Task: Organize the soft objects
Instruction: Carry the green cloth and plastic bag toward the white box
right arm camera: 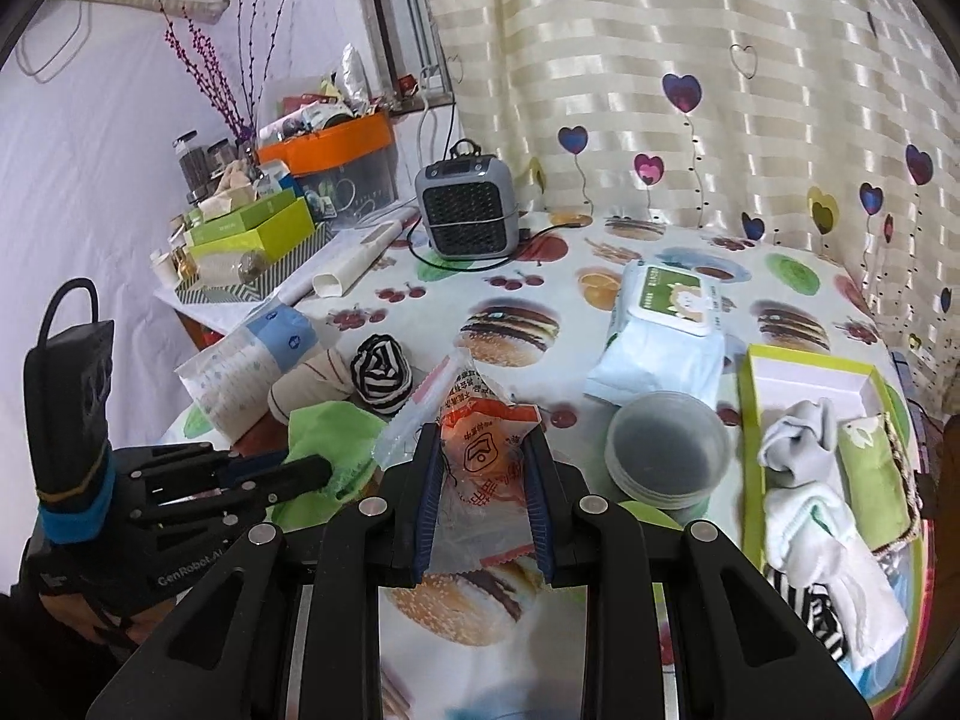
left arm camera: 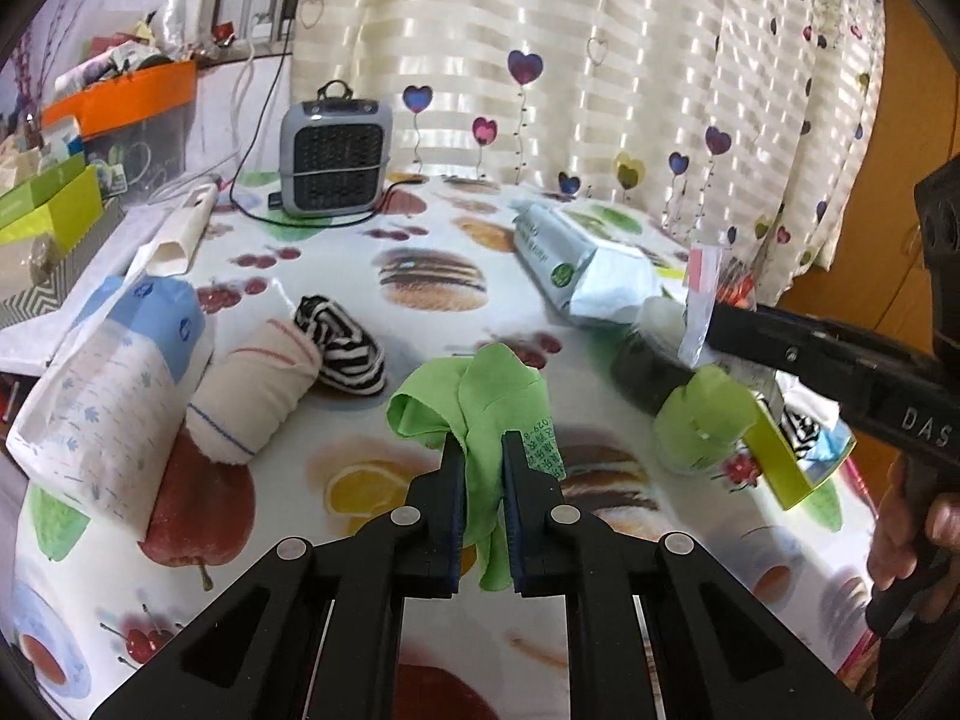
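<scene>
Right wrist view: an orange-printed clear plastic packet (right arm camera: 480, 468) is clamped in the right gripper (right arm camera: 480, 450). Right of it, grey and white socks (right arm camera: 804, 480) lie in a lime-green cardboard tray (right arm camera: 753, 420). A green cloth (left arm camera: 480, 414) is pinched by the left gripper (left arm camera: 483, 456).

Print on the green cloth's (left arm camera: 480, 414) tag is too small to read; the cloth's middle is hidden between the left gripper's (left arm camera: 482, 450) fingers. Right gripper (left arm camera: 714, 324) is cut off by the left-wrist view's right edge, its fingertips hidden behind the snack packet (right arm camera: 480, 456). Striped sock (right arm camera: 825, 618) is mostly buried under white socks (right arm camera: 810, 522) in the green box (right arm camera: 753, 438). Items in the orange box (right arm camera: 336, 147) are too cluttered to tell.
</scene>
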The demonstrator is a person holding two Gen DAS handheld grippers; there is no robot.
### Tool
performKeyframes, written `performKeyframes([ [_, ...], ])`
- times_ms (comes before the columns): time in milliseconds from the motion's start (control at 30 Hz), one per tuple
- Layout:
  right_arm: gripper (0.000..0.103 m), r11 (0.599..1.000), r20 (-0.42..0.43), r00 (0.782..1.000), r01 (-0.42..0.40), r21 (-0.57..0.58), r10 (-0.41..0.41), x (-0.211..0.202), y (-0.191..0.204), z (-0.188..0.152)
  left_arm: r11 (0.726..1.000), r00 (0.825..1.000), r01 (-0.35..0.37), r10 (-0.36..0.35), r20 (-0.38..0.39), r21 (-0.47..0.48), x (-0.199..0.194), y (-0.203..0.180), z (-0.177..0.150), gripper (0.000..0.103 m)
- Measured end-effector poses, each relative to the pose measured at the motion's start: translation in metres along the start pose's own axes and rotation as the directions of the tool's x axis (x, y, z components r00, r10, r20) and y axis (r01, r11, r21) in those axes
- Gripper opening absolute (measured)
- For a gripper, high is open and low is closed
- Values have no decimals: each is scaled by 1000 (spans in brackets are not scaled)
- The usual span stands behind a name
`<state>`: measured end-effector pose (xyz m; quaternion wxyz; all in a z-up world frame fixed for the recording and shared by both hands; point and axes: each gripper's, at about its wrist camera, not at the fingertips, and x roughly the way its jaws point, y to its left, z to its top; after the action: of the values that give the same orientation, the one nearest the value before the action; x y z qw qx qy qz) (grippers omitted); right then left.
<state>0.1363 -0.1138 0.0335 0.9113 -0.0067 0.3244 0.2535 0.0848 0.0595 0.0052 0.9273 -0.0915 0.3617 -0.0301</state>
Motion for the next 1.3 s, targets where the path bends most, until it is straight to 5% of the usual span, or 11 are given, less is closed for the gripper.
performKeyframes([
  [1300,27,960,142,962,204,194,-233,-92,-104,-4,982,985,148,-157,77,115,-2,-84,51,11],
])
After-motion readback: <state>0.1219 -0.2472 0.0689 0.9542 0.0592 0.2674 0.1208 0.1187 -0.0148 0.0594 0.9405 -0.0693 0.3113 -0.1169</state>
